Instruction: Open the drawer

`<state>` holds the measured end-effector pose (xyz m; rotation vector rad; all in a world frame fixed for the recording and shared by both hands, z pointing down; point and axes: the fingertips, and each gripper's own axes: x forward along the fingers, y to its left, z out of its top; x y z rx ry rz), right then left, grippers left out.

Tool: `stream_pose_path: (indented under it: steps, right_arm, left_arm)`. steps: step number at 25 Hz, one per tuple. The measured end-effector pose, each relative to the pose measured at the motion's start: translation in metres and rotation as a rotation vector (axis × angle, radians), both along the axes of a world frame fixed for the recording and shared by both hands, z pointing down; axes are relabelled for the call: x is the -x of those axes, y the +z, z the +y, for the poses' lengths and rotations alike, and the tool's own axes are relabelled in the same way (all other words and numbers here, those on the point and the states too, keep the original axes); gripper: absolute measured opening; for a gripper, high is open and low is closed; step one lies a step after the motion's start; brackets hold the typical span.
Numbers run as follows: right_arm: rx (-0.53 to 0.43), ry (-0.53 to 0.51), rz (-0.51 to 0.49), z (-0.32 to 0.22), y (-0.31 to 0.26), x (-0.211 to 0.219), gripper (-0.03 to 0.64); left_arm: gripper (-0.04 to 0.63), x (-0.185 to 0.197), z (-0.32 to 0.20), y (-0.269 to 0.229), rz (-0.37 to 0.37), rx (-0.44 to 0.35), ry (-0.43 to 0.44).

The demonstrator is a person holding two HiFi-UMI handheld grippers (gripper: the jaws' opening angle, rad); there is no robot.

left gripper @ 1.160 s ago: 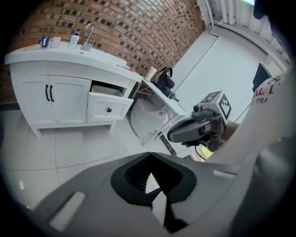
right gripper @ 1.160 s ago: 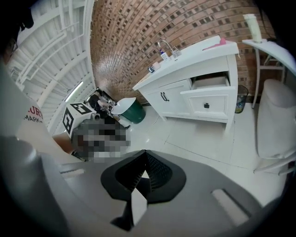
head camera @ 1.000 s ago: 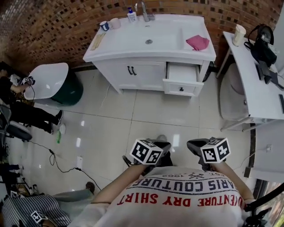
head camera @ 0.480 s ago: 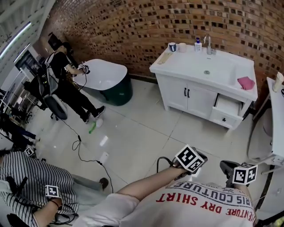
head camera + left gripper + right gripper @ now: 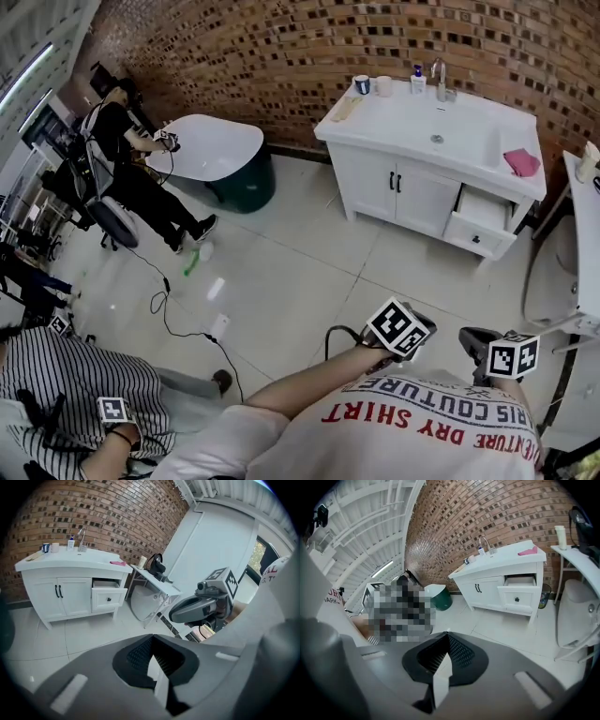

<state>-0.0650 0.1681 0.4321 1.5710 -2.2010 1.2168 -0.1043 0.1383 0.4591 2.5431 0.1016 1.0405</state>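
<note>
drawer (image 5: 478, 239) | white, black knob | pulled partly out | right end of vanity (image 5: 412, 197)

Our left gripper (image 5: 152, 639) is closed (pad against pad); beyond it we see the drawer (image 5: 108, 598) pulled out at the vanity's (image 5: 42, 597) right end, with a pink cloth (image 5: 118, 563) on the worktop (image 5: 61, 565) above.

White vanity (image 5: 403, 131) on tiled floor (image 5: 281, 272): blue cup (image 5: 362, 84), white cup (image 5: 382, 86), bottle (image 5: 418, 77) along back by tap (image 5: 439, 77), pink cloth (image 5: 521, 162) at rt. Tub (image 5: 211, 150), cable (image 5: 178, 314) on floor, left.
</note>
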Motion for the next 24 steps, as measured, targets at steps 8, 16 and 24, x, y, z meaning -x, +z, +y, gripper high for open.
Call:
stream_pose_path:
  steps: [8,16,24]
  right_arm:
    - [0.037,0.016,-0.009,-0.001,0.018,0.013,0.006]
    - [0.043,0.028,0.005,0.007,0.017,0.022,0.006]
    - [0.044,0.025,0.034,0.005,0.02,0.026,0.006]
  left_arm:
    - [-0.003,0.016,-0.004,0.012,-0.009,0.028,0.006]
    - [-0.003,0.022,0.005,0.009,-0.001,0.033,0.036]
    - [-0.003,0.03,0.002,0.009,0.005,0.03,0.035]
